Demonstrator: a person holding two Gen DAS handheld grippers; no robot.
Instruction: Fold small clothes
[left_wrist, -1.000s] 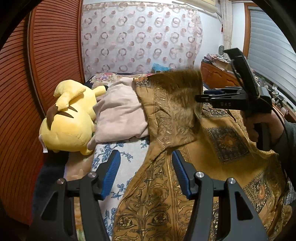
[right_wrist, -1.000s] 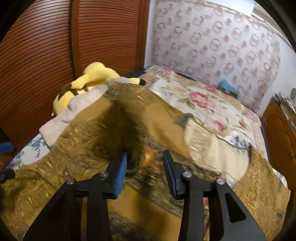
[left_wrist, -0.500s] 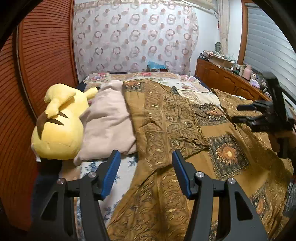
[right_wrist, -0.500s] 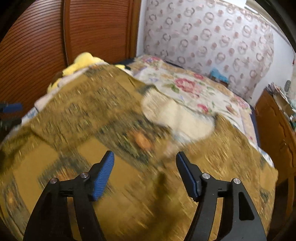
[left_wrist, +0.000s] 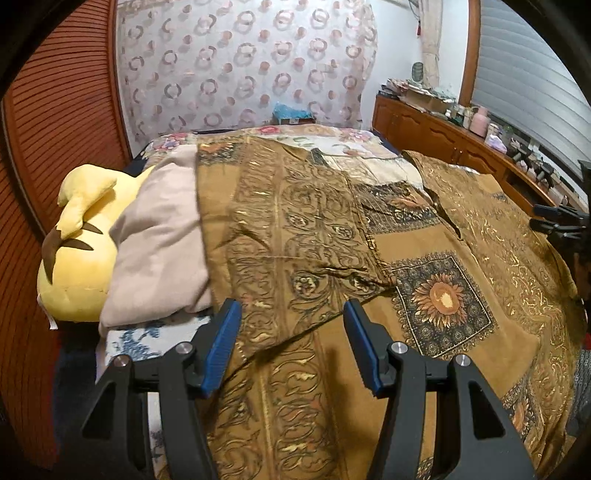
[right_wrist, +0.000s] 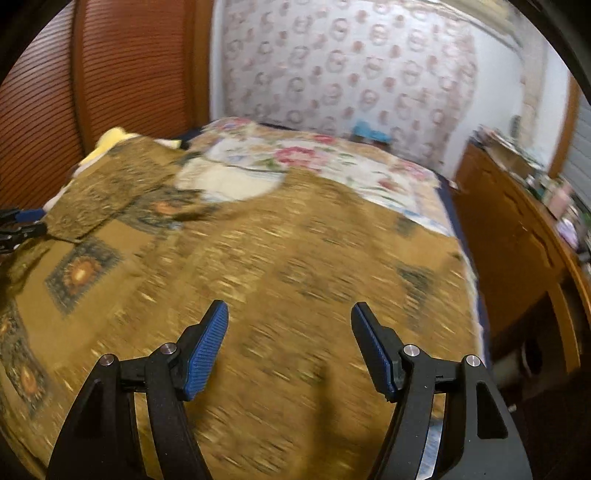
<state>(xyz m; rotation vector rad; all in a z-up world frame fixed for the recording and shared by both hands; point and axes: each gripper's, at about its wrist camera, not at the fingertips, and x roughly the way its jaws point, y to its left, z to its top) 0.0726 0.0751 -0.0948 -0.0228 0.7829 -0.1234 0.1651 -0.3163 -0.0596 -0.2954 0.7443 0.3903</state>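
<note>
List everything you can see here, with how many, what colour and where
Patterned garment: one, golden brown with dark ornament and sunflower squares, spread over the bed, one side folded inward.
Plush toy: one, yellow with brown ear tips, at the bed's left edge.
Plain cloth: one, pale beige, between the plush toy and the garment, partly on the toy.
Bedspread: one, cream with pink flowers, under the garment.
Curtain: one, pale with ring pattern, behind the bed.
Slatted doors: reddish brown, left of the bed.
Sideboard: one, brown wood, right of the bed, cluttered with small items.
Left claw: black with blue pads, open, empty, over the garment.
Right claw: same colours, open, empty, over the garment.
</note>
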